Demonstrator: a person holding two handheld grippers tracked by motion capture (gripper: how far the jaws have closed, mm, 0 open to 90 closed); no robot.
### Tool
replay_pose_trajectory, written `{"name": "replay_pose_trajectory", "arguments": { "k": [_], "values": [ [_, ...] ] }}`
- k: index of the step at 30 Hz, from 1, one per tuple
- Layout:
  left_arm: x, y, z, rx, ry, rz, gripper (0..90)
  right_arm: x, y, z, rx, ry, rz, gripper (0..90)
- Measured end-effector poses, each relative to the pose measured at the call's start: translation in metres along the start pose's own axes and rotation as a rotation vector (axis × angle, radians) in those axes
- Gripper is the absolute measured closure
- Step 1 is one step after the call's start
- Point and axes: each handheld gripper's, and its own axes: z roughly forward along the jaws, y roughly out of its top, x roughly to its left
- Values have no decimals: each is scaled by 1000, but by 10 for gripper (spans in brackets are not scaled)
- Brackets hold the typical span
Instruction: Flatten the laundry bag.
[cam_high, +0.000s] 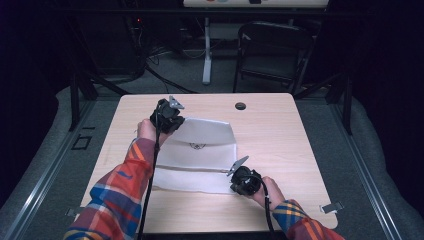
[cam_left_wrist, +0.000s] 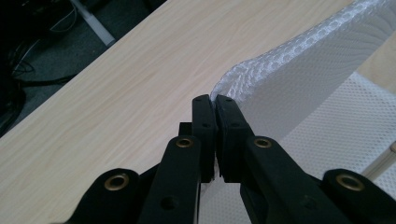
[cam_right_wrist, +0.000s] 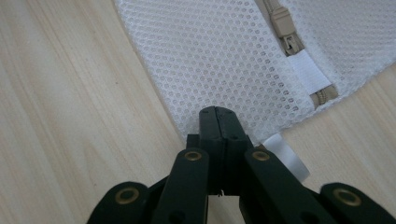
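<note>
right gripper (cam_right_wrist: 218, 112) – clamped on one mesh bag (cam_high: 200, 155) | left gripper (cam_left_wrist: 214, 100) – clamped on it too

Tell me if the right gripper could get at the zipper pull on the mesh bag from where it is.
Probably yes, but not right away. The zipper pull lies uncovered on the mesh bag, just ahead of the right gripper, with nothing between them. That gripper is shut on the bag's edge, so it would have to let go first.

Left tool (cam_high: 170, 116) and right tool (cam_high: 243, 179) grip opposite corners of white mesh bag (cam_high: 200, 150).
</note>
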Motion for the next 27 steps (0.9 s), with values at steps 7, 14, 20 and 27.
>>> {"name": "replay_pose_trajectory", "arguments": {
  "k": [7,14,20,27],
  "values": [
    [7,8,2,-1,23,-11,871,-1,0,-2,23,9,-13,900],
    [15,11,6,4,48,-17,871,-1,-1,-3,36,30,-10,900],
    [22,14,13,10,70,-38,871,-2,-2,-3,32,36,-8,900],
    [30,18,24,27,83,-65,869,-1,-4,-3,27,56,13,900]
  ]
}}
